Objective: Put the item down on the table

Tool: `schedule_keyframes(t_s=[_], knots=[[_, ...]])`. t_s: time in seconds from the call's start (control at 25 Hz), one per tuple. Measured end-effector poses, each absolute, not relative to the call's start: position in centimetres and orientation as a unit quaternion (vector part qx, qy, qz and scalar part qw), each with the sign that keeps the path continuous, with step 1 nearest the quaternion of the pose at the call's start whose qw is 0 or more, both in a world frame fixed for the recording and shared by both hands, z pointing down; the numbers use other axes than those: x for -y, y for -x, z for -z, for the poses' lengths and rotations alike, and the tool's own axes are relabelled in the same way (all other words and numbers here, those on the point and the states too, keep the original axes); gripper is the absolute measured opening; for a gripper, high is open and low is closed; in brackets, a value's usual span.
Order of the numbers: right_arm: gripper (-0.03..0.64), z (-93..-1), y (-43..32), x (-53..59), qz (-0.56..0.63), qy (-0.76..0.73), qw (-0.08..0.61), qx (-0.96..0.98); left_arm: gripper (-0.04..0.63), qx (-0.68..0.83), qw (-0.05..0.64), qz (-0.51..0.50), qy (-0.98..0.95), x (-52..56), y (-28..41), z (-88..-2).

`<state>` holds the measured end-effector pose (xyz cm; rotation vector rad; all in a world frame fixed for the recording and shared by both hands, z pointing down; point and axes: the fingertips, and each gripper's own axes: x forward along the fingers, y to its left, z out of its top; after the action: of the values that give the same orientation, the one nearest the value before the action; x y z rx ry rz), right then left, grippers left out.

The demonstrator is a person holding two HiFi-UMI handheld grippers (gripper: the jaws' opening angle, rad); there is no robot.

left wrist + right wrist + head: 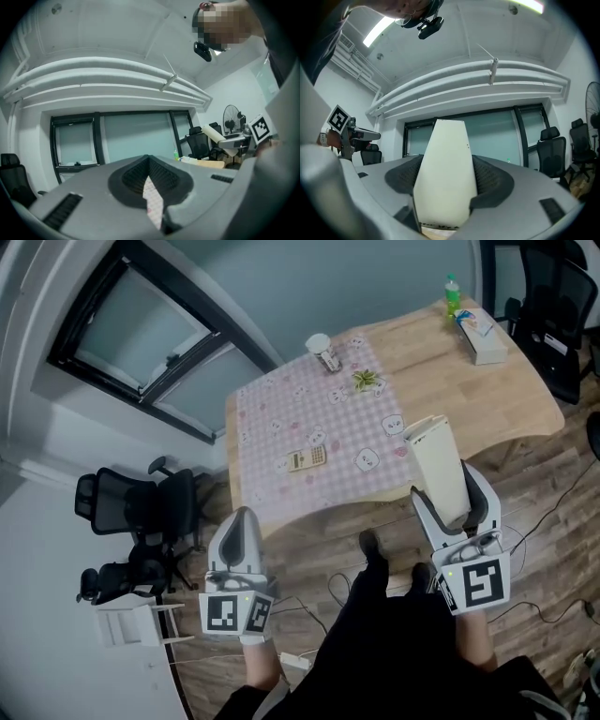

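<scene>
The right gripper [452,501] has its 2 jaws pressed on the sides of a tall cream box [437,457]. So the box is up in the air and not on the desk [450,381] yet. It pokes out past the jaw tips, close to the desk's near edge. To do this step well, the person should probably reach the box forward over that near edge. A bare spot of wood to the right of the pink checked cloth [309,418] looks like a good place. The box should go down until 1 end sits flat, and only then should the jaws let go. Letting go too soon could make the tall box tip over. The right gripper is held out in front of the body, pointing toward the desk and tipped upward. The left gripper [242,526] is held low on the other side, also pointing toward the desk's near edge. Its jaws are closed together with nothing in them.
</scene>
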<state>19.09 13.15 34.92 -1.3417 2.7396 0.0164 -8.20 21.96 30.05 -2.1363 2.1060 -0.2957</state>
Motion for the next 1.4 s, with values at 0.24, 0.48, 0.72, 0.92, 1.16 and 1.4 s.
schedule_keyframes(t_s=[0.24,0.48,0.72,0.92,1.16,1.4], knots=[[0.330,-34.1,-17.1,-11.1,-0.027,0.446,0.029,-0.894,-0.002,-0.686,0.063,0.073,0.721,-18.3,10.1,-30.5],[0.330,-33.1,-12.6,-7.0,-0.041,0.446,0.018,-0.894,-0.002,-0.677,0.058,0.037,0.732,-13.9,14.5,-30.7],[0.330,-31.8,-4.9,-3.7,-0.061,0.411,0.003,-0.910,-0.002,-0.673,0.012,0.013,0.739,-9.8,20.2,-32.9],[0.330,-31.7,0.0,-1.2,-0.072,0.398,-0.025,-0.914,-0.002,-0.662,0.006,-0.008,0.750,-6.8,23.3,-33.9],[0.330,-32.3,4.8,1.2,-0.070,0.391,-0.059,-0.916,-0.002,-0.647,-0.041,-0.045,0.760,-4.2,27.2,-35.7],[0.330,-33.1,7.5,3.1,-0.065,0.392,-0.080,-0.914,-0.002,-0.645,-0.069,-0.045,0.760,-1.7,29.7,-37.3]])
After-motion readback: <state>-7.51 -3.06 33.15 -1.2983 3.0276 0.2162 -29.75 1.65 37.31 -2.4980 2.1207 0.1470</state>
